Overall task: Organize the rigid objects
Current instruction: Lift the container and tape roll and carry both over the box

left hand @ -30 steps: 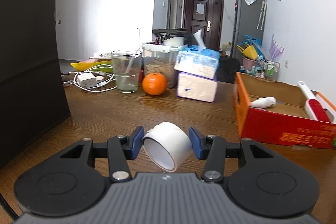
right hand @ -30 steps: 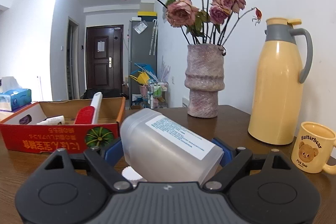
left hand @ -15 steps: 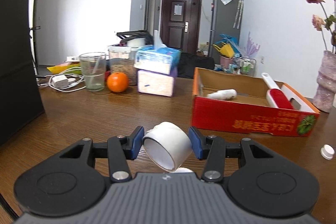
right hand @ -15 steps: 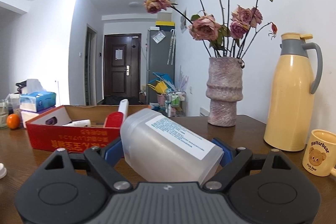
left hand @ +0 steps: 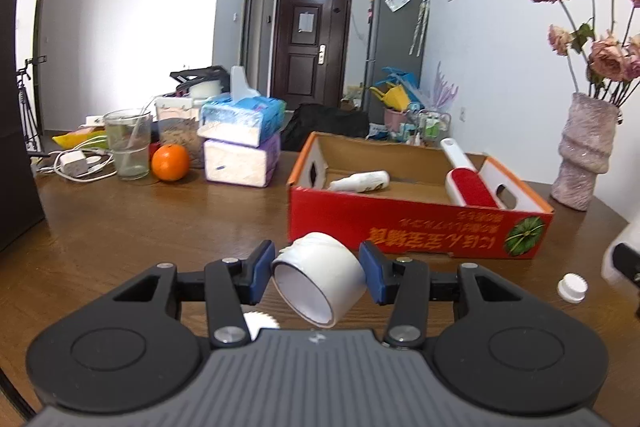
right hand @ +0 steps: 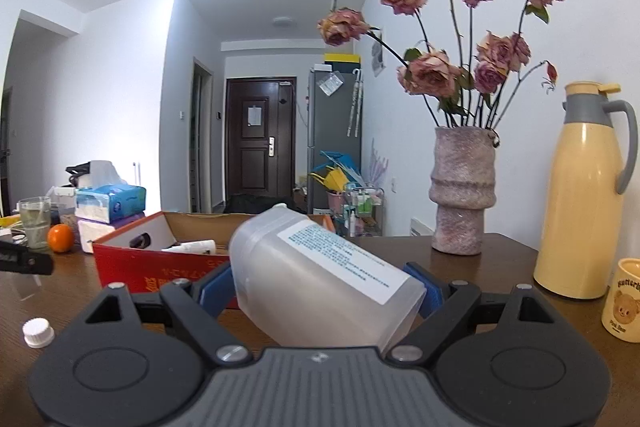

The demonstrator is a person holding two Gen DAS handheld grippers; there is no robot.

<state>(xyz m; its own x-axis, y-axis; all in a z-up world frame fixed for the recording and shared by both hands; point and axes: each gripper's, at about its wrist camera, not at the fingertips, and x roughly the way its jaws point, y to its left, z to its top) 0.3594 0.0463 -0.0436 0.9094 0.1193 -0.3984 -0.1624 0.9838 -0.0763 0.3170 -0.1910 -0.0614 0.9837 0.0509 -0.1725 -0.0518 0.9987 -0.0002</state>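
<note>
My left gripper (left hand: 318, 273) is shut on a white tape roll (left hand: 322, 279), held tilted above the wooden table just in front of the red cardboard box (left hand: 416, 229). Inside the box lie a small white bottle (left hand: 360, 182) and a red lint brush (left hand: 466, 175). My right gripper (right hand: 322, 287) is shut on a translucent plastic jar (right hand: 320, 279) with a white label, tilted, with the red box (right hand: 132, 263) ahead to the left. A white cap (left hand: 573, 287) lies on the table to the right of the left gripper, and it shows at lower left in the right wrist view as the cap (right hand: 38, 333).
At the table's far left stand a glass (left hand: 128, 145), an orange (left hand: 170, 163), stacked tissue packs (left hand: 240, 143) and a charger with cables (left hand: 74, 163). A vase of dried roses (right hand: 464, 191), a yellow thermos (right hand: 588, 199) and a bear mug (right hand: 624, 301) stand at the right.
Both grippers have swung to the right across the table, each keeping its grip. The red box now lies straight ahead of the left gripper, and the vase has come into its view.
</note>
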